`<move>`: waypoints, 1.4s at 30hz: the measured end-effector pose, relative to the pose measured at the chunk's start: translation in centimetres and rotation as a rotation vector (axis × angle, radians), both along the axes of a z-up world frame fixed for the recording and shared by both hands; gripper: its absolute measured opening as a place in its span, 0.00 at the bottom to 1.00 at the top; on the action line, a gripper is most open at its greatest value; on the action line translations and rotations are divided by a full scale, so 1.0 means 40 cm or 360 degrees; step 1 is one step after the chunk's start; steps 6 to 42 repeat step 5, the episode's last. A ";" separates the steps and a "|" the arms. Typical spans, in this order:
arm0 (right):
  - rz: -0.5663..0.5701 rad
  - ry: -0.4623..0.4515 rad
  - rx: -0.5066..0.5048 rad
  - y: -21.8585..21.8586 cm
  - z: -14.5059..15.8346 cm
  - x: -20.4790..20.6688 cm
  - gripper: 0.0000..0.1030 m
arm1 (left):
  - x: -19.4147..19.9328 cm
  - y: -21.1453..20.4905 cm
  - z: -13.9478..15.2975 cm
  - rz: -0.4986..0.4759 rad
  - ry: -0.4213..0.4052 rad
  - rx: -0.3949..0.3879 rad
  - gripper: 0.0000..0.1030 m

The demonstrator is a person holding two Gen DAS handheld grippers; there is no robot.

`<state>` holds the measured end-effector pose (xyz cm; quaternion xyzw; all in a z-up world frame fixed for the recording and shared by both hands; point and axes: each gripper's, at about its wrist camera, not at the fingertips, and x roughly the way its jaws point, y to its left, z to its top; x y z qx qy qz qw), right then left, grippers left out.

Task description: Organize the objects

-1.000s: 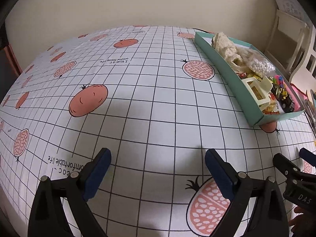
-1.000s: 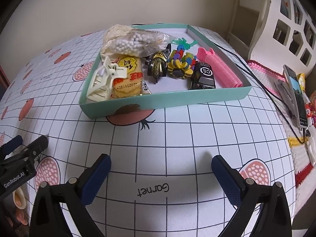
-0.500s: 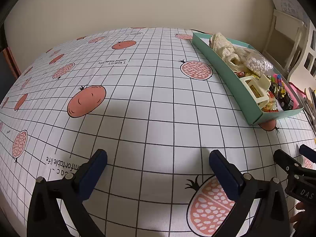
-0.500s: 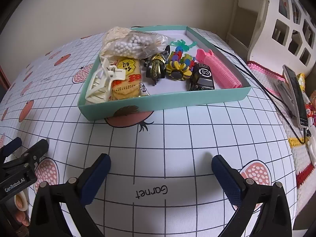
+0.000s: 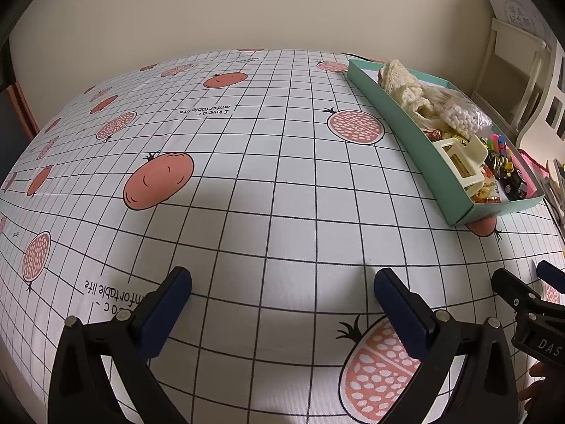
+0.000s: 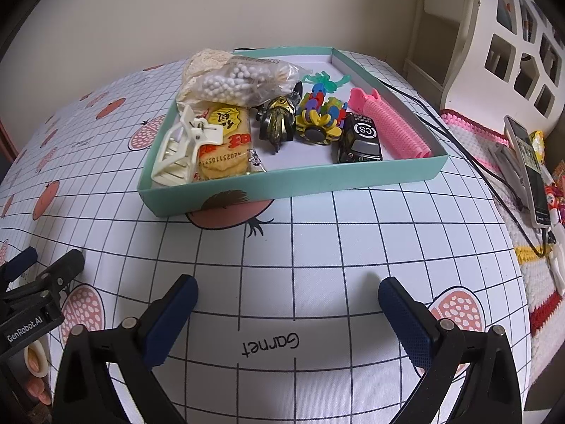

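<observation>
Claws, left (image 5: 282, 309) and right (image 6: 287, 312), were spread, empty, over the desk (image 5: 247, 212); reaching into the tray (image 6: 293, 185) was judged next.

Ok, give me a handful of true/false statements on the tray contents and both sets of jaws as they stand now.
1. The left gripper holds the white hair claw. False: its jaws are open and empty.
2. The right gripper has open jaws, short of the teal tray. True.
3. The pink roller lies at the tray's right side. True.
4. The toy car sits on the tablecloth outside the tray. False: it is inside, beside the roller.
5. The white hair claw lies in the tray's left near corner. True.
</observation>
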<state>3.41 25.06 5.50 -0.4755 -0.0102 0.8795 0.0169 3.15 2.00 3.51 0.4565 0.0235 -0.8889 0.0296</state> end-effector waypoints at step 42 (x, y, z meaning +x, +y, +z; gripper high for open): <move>0.0001 0.0000 0.0000 0.000 0.000 0.000 1.00 | 0.000 0.000 0.000 -0.0001 0.0001 0.0001 1.00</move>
